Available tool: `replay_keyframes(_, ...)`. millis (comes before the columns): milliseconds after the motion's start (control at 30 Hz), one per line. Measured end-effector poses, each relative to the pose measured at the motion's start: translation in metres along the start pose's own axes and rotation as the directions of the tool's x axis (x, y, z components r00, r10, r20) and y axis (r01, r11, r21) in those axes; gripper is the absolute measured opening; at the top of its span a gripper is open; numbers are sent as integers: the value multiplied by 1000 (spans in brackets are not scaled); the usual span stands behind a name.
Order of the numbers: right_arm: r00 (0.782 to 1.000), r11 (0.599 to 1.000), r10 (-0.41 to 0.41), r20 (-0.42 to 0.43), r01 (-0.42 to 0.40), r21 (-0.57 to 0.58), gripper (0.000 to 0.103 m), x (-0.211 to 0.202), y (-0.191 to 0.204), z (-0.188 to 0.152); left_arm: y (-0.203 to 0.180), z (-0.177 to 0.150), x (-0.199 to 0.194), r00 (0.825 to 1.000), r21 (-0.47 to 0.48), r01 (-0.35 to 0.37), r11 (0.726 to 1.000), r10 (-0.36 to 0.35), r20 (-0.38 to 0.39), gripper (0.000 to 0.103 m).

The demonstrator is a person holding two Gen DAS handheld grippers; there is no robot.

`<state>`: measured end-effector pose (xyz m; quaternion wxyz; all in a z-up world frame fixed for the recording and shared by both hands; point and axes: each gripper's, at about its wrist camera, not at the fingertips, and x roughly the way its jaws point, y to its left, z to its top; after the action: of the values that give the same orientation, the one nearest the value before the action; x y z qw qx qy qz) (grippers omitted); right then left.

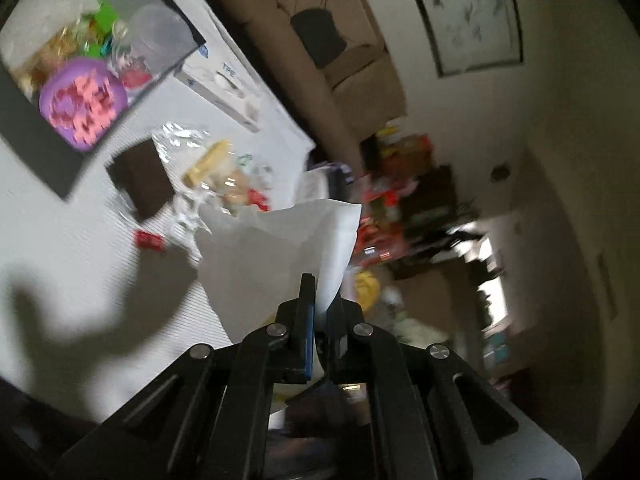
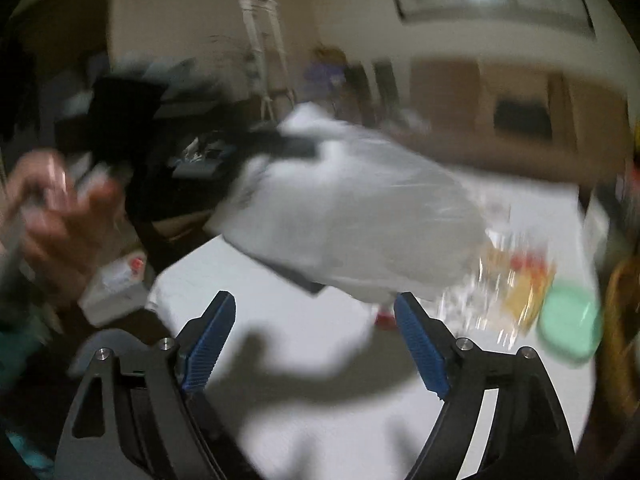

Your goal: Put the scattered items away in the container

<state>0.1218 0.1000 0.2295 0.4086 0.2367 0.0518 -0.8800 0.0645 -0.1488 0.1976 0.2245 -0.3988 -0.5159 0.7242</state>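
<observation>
My left gripper (image 1: 318, 292) is shut on a white plastic bag (image 1: 276, 252) and holds it in the air above the white table (image 1: 80, 248). The dark container (image 1: 40, 144) at the upper left holds a purple lid with pink shapes (image 1: 84, 104), a clear tub and snack packets. A clear packet of sweets (image 1: 224, 176), a brown block (image 1: 140, 180) and a small red item (image 1: 149, 240) lie on the table. My right gripper (image 2: 316, 312) is open and empty; the white bag (image 2: 360, 216) hangs just beyond it, held by the left gripper (image 2: 276, 142).
A white TPE box (image 1: 224, 84) lies beside the container. In the right wrist view a green lid (image 2: 570, 324) and a clear packet (image 2: 508, 280) lie at the right. A person's hand (image 2: 52, 216) shows at the left. A sofa stands behind the table.
</observation>
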Motion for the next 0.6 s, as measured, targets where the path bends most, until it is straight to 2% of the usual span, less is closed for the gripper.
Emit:
replay_keyframes(33, 1000, 999, -23, 16, 23, -33, 85, 3, 10, 1, 1, -3, -1, 1000, -44, 28, 999, -28, 1, 4)
replay_keyframes(100, 987, 986, -144, 76, 150, -77, 85, 6, 24, 1, 5, -10, -2, 998, -120, 67, 990, -68, 0, 4)
replay_keyframes(167, 945, 947, -282, 165, 301, -108, 85, 1, 30, 0, 8, -17, -3, 997, -166, 81, 983, -81, 5, 4)
replay_keyframes(300, 892, 891, -368, 264, 419, -175, 84, -14, 30, 3, 10, -24, 3, 996, -209, 87, 974, -93, -19, 4)
replay_keyframes(400, 872, 836, -403, 278, 474, -276, 84, -15, 33, 8, 9, -31, 9, 996, -212, 82, 974, -90, -29, 4)
replay_keyframes(433, 871, 822, -411, 271, 482, -303, 84, -15, 33, 10, 8, -33, 9, 995, -212, 85, 974, -93, -32, 4)
replay_keyframes(467, 878, 820, -405, 254, 472, -325, 84, -17, 34, 10, 9, -34, 9, 995, -217, 85, 973, -93, -29, 4)
replay_keyframes(533, 909, 847, -368, 199, 415, -333, 84, -24, 31, 7, 11, -33, 12, 994, -230, 95, 969, -104, -29, 4)
replay_keyframes(600, 922, 863, -345, 176, 385, -325, 84, -37, 26, -4, 9, -32, 12, 994, -225, 100, 969, -108, -23, 4)
